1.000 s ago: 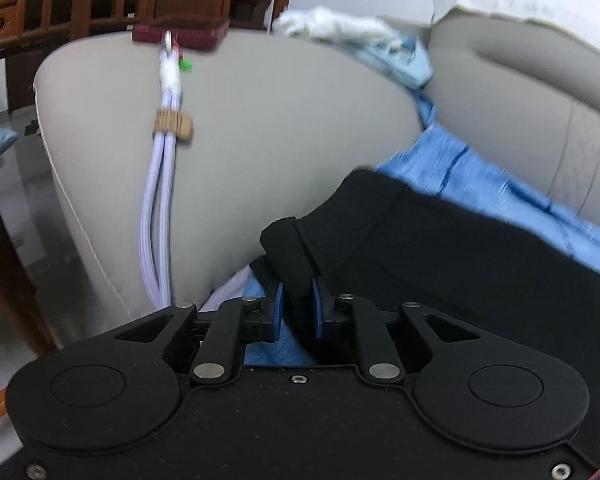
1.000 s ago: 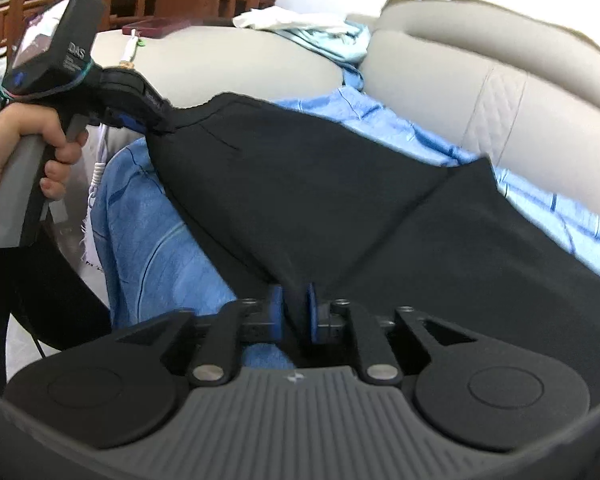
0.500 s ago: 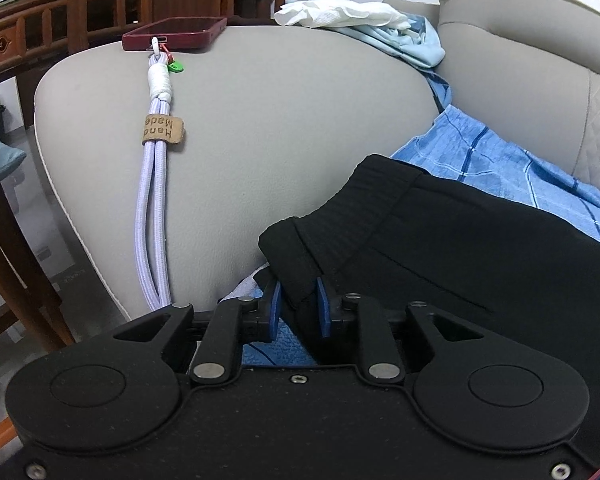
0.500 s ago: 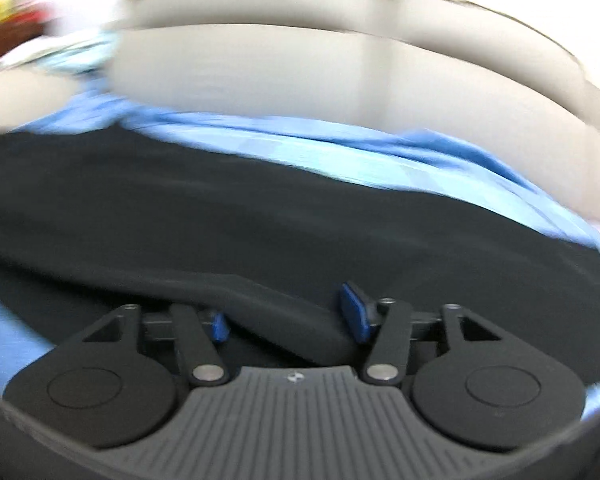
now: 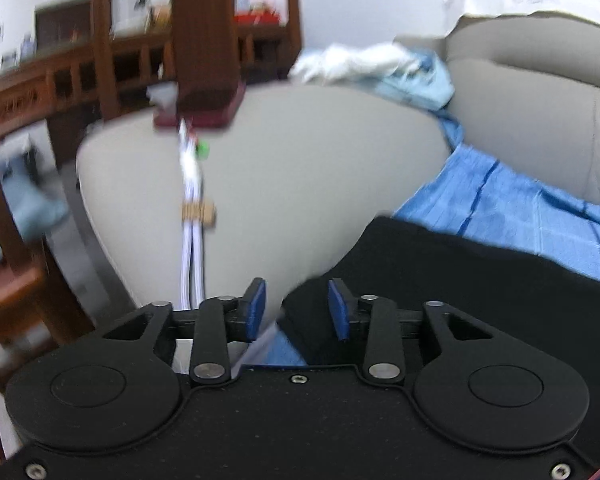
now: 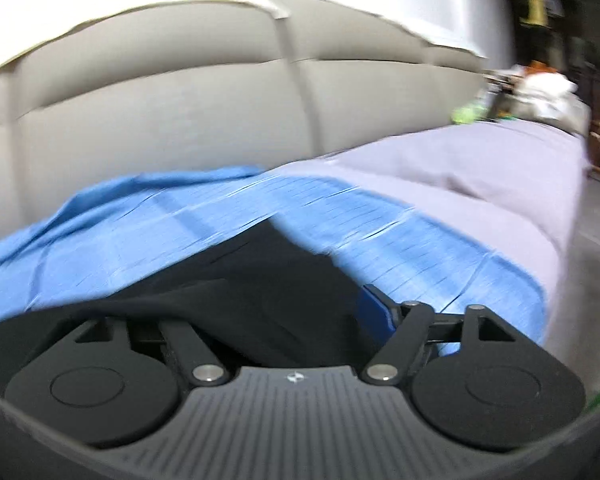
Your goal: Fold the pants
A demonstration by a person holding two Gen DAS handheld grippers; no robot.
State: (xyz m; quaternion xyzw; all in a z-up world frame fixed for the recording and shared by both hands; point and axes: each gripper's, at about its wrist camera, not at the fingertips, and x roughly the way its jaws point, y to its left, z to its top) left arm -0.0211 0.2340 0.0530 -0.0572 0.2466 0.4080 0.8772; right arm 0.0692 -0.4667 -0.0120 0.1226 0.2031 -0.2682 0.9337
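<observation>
Black left tool [image 5: 296, 310], blue pads, silver pivot screws; ribbed grey right tool [image 6: 260, 312].

We see the pants [image 5: 480, 280] lying on the sheet [image 5: 520, 208] spread over the sofa [image 5: 540, 128] seat, their near corner by the armrest [image 5: 300, 180], where a phone [image 5: 200, 114] sits on top with its cable [image 5: 192, 240] hanging down.

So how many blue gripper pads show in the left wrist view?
2: left pad over the grey armrest, right pad against the black pants. None looks hidden.
</observation>
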